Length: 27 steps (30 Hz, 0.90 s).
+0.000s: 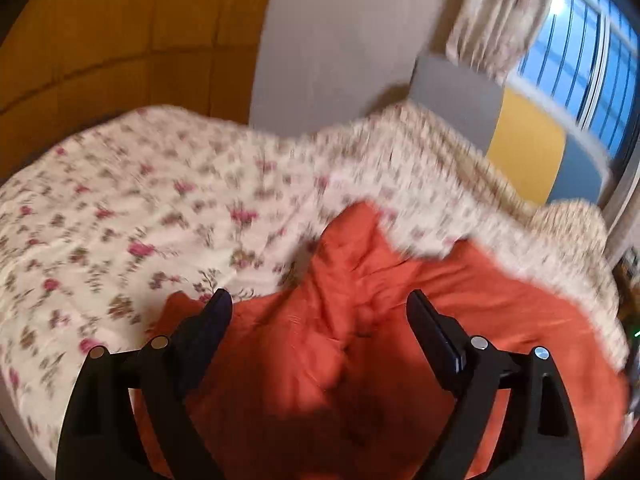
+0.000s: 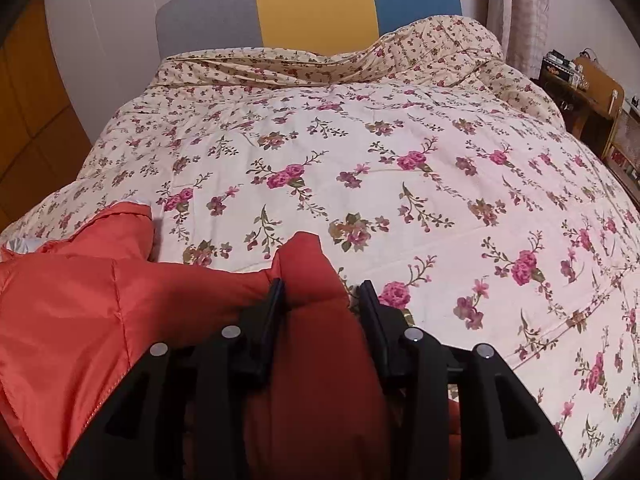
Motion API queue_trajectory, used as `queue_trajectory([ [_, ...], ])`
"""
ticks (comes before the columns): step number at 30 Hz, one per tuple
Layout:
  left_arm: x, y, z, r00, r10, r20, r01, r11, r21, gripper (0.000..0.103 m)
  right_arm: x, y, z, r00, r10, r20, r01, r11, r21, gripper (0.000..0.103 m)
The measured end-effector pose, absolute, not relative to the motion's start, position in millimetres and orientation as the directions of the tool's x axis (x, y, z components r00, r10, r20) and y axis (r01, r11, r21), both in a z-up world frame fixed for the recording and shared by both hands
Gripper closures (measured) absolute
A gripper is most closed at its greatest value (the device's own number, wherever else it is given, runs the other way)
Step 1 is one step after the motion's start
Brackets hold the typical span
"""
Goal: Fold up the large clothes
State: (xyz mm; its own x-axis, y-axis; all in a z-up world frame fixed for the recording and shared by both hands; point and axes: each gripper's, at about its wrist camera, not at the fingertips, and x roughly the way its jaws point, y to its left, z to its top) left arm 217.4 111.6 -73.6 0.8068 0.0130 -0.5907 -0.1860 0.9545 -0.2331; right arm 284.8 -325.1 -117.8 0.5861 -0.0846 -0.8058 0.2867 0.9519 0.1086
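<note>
An orange padded jacket (image 1: 360,320) lies crumpled on the floral quilt (image 1: 120,208) of a bed. My left gripper (image 1: 320,300) is open just above the jacket, its fingers wide apart and holding nothing. The left view is blurred. In the right wrist view the jacket (image 2: 80,300) spreads to the lower left. My right gripper (image 2: 322,284) is closed on a thick fold of the jacket, which bulges between the two fingers above the quilt (image 2: 400,180).
A grey, yellow and blue headboard (image 2: 316,4) stands at the far end of the bed. A wooden wardrobe (image 1: 100,32) is on the left. A wooden side table (image 2: 580,92) with small items stands to the right. A curtained window (image 1: 580,60) is behind it.
</note>
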Motion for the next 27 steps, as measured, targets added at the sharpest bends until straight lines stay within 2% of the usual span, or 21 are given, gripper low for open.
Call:
queue_trajectory([
  [3, 194.6, 83.1, -47.3, 0.862, -0.029, -0.506, -0.116, 0.96, -0.254, 0.015, 284.3, -324.3, -117.1, 0.585, -0.095, -0.806, 0.293, 0.951, 0.101, 0.061],
  [5, 193.9, 52.8, -36.4, 0.871, -0.066, -0.486, -0.03, 0.982, -0.186, 0.016, 283.4, -324.6, -116.7, 0.585, -0.1, -0.805, 0.296, 0.95, 0.097, 0.06],
  [7, 205.6, 15.2, -34.2, 0.868, -0.08, -0.49, 0.058, 0.997, -0.06, 0.029, 282.8, -325.2, -116.6, 0.585, -0.102, -0.805, 0.299, 0.949, 0.096, 0.059],
  [10, 230.2, -11.5, -44.9, 0.858, -0.053, -0.51, 0.084, 0.996, 0.037, 0.032, 282.1, -325.5, -116.4, 0.585, -0.107, -0.804, 0.303, 0.948, 0.094, 0.058],
  [12, 254.1, -18.1, -64.7, 0.819, -0.025, -0.573, 0.078, 0.995, 0.068, 0.032, 282.0, -324.8, -116.5, 0.584, -0.108, -0.804, 0.303, 0.948, 0.093, 0.058],
  [14, 271.1, -10.6, -93.2, 0.748, -0.06, -0.661, 0.075, 0.997, -0.005, 0.032, 281.6, -325.4, -116.8, 0.585, -0.103, -0.804, 0.303, 0.948, 0.099, 0.058],
  [17, 276.9, 5.3, -112.4, 0.738, -0.131, -0.662, 0.073, 0.991, -0.114, 0.031, 281.1, -327.0, -117.0, 0.588, -0.088, -0.804, 0.304, 0.945, 0.118, 0.058],
  [24, 280.3, 7.0, -125.4, 0.731, -0.146, -0.667, 0.076, 0.988, -0.133, 0.03, 278.8, -328.5, -113.9, 0.601, -0.078, -0.795, 0.303, 0.943, 0.136, 0.057],
  [27, 280.7, 6.8, -123.5, 0.729, -0.145, -0.669, 0.074, 0.988, -0.134, 0.03, 262.8, -327.7, -92.0, 0.668, -0.07, -0.741, 0.28, 0.946, 0.163, 0.058],
])
